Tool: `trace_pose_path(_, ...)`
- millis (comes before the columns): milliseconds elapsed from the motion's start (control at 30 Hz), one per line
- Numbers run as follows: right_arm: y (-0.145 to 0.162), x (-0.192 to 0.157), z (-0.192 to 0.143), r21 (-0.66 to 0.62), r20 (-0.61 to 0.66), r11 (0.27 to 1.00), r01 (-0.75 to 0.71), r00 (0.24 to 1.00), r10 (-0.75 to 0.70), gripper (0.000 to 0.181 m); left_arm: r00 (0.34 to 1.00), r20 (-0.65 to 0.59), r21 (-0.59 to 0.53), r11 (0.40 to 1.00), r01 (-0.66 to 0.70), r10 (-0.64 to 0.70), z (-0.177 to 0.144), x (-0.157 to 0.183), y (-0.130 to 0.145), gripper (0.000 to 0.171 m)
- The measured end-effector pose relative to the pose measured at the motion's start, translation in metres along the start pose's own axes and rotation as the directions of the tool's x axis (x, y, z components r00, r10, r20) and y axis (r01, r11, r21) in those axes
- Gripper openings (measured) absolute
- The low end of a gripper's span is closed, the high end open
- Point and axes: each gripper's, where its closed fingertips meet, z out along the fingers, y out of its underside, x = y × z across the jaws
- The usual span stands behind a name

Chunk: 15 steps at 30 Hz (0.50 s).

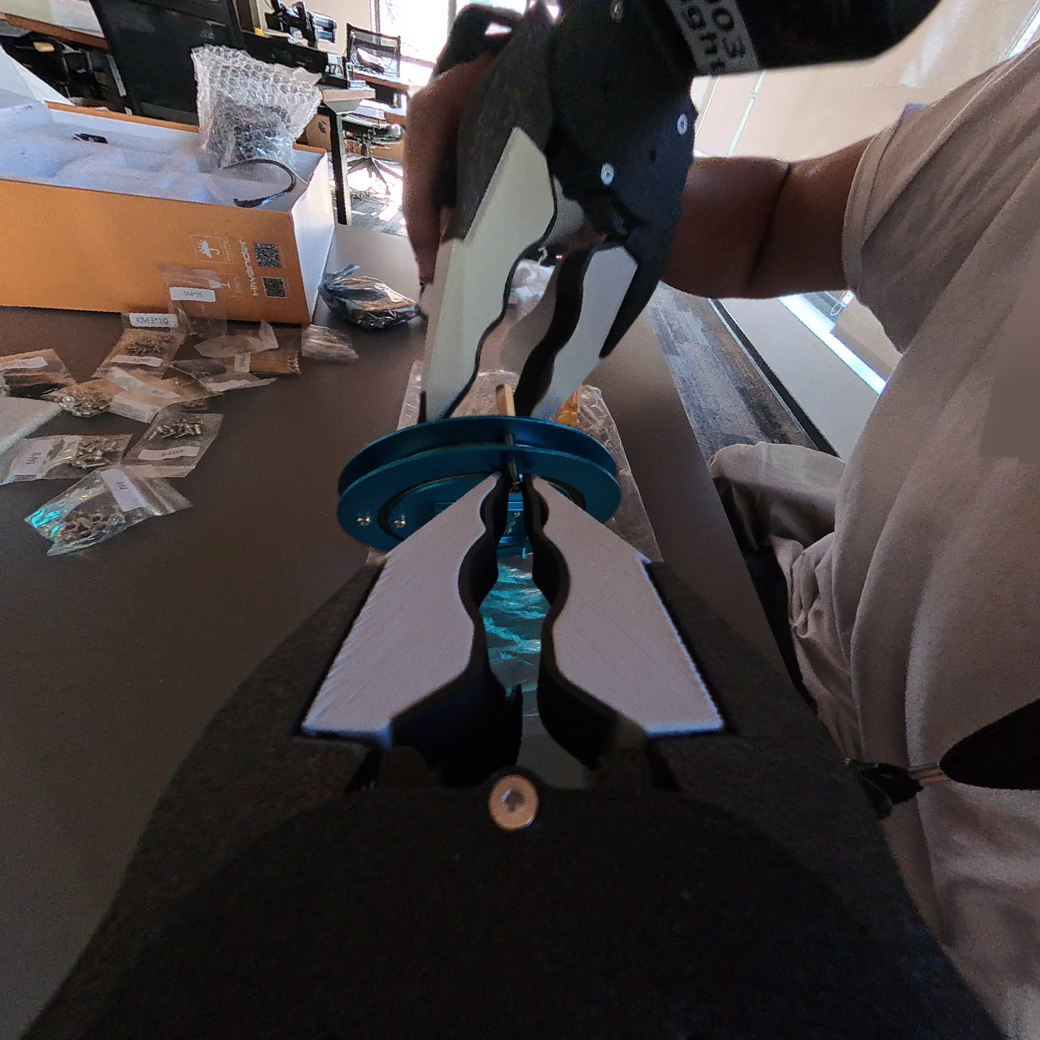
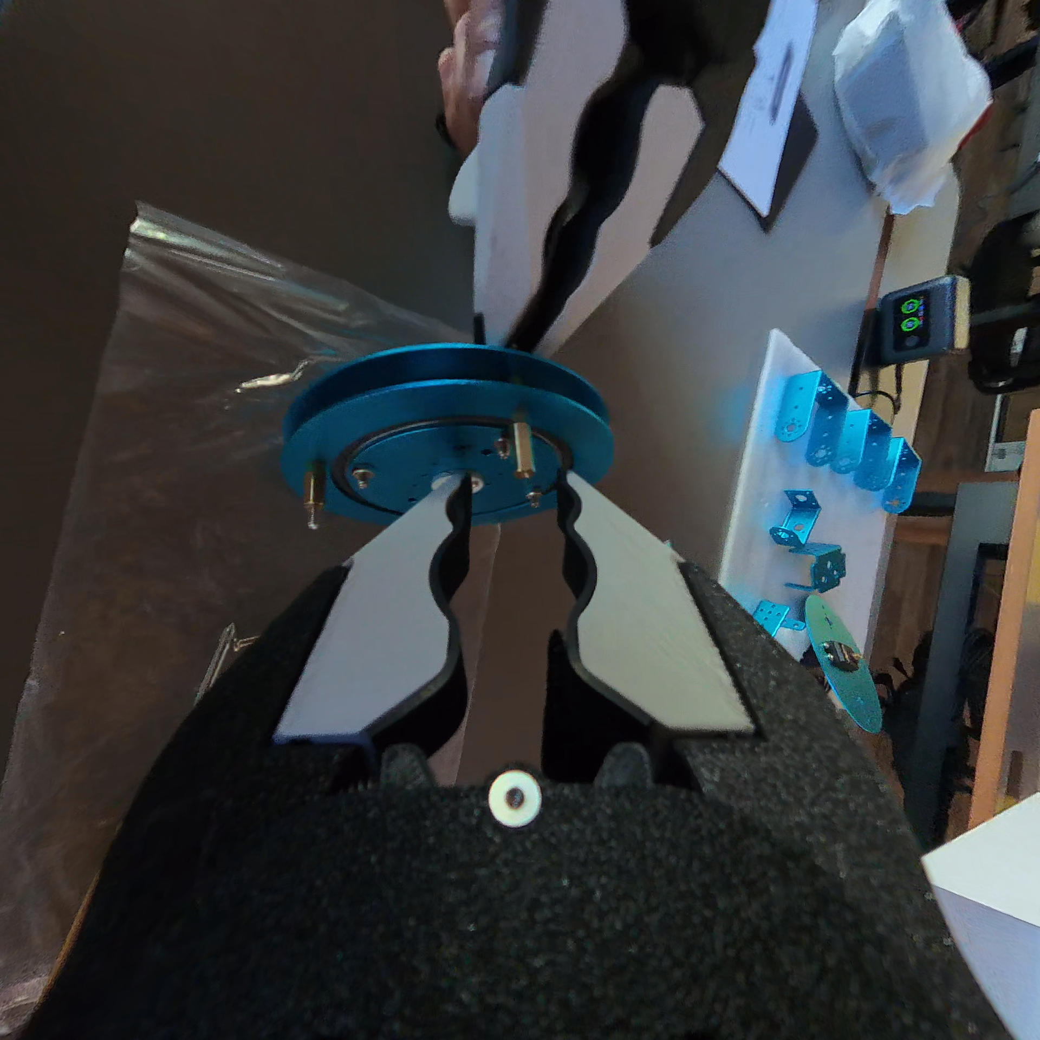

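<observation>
Work surface: dark brown table (image 1: pixel 236 619).
Floor: grey patterned carpet (image 1: pixel 715 388) beside my table.
Windows: bright daylight, far end (image 1: pixel 413 22).
Furniture: black desks, office chair (image 1: pixel 368 50) behind.

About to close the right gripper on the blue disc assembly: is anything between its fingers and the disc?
Nothing visible blocks it. The right gripper is open, with its fingertips at the face of the blue disc assembly. Only the assembly's own brass standoff sits between them. The left gripper pinches the far rim.
</observation>
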Motion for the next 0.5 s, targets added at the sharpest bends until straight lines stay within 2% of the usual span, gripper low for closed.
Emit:
trace_pose_path(133, -0.027, -0.001, -0.021, 0.124, 0.03, 0.992, -0.025, 0.999, 0.022, 0.023, 1.0, 0.012, 0.002, 1.0, 0.008, -0.008, -0.002, -0.004, 0.0, 0.004)
trace_pose_path(233, -0.018, -0.007, -0.008, 0.052, 0.024, 0.999, 0.01, 1.0, -0.011, 0.033, 1.0, 0.006, 0.002, 1.0, 0.009, -0.009, -0.002, -0.004, 0.0, 0.004)
trace_pose_path(300, -0.008, -0.011, 0.0, 0.012, 0.048, 1.0, 0.007, 0.999, -0.008, 0.029, 1.0, 0.006, -0.003, 1.0, -0.006, 0.006, -0.001, -0.002, 0.001, 0.004)
trace_pose_path(400, -0.004, -0.006, -0.002, 0.001, 0.032, 1.0, 0.005, 0.999, -0.005, 0.028, 1.0, 0.01, -0.005, 1.0, -0.008, 0.008, -0.001, -0.003, 0.001, 0.004)
trace_pose_path(500, -0.024, -0.001, -0.019, 0.071, 0.009, 0.997, 0.009, 1.0, -0.009, 0.024, 1.0, 0.013, -0.004, 1.0, -0.005, 0.005, -0.002, -0.004, 0.001, 0.004)
